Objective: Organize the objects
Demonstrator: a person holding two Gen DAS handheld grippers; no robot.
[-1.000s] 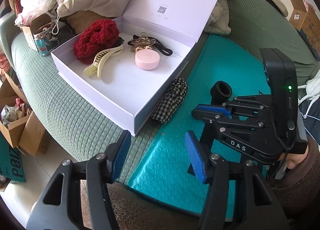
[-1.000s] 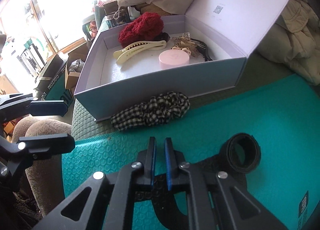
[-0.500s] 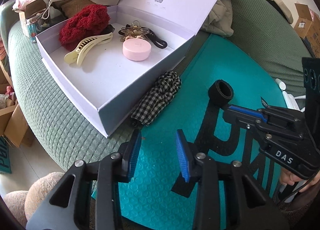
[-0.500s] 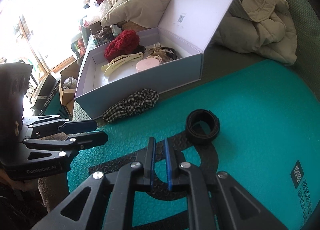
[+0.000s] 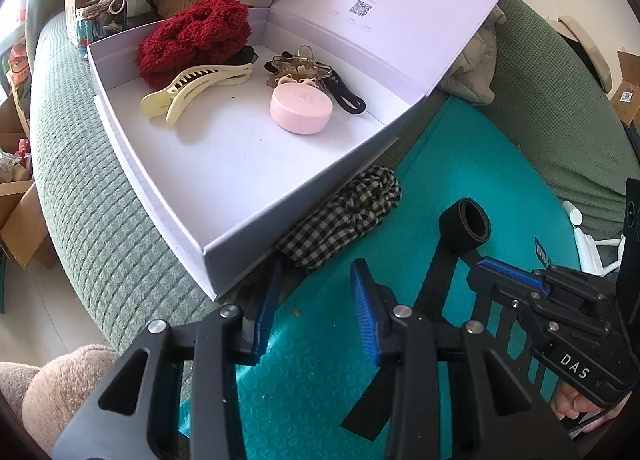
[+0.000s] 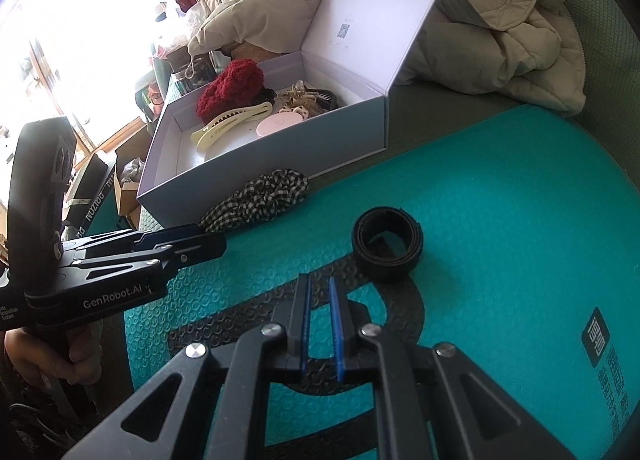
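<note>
Checked scrunchie [image 5: 340, 219] lies on the edge of the teal mat [image 5: 480, 163], pressed against the near outer wall of the open lilac box [image 5: 240, 227], at about 12 o'clock from the left gripper [image 5: 316, 312] in the left wrist view. That gripper's jaws have just been closing and now stand part open with nothing between the blue pads, their tips just short of the scrunchie. At 2 o'clock from it a rolled black strap [image 5: 466, 221] stands on the mat, its loose end trailing back under the right gripper [image 5: 508, 280], which comes in from 3 o'clock. In the right wrist view the right gripper [image 6: 320, 316] has its jaws drawn almost together with only a narrow slit between them, holding nothing, hovering above the flat part of the strap. Inside the box lie a red fluffy scrunchie [image 5: 196, 35] at the far corner, a cream claw clip [image 5: 196, 87] just before it, a pink round case [image 5: 301, 107], and a tangle of gold and black clips [image 5: 308, 67] behind the case. A beige padded jacket [image 6: 500, 27] is heaped behind the raised lid [image 5: 392, 7]
</note>
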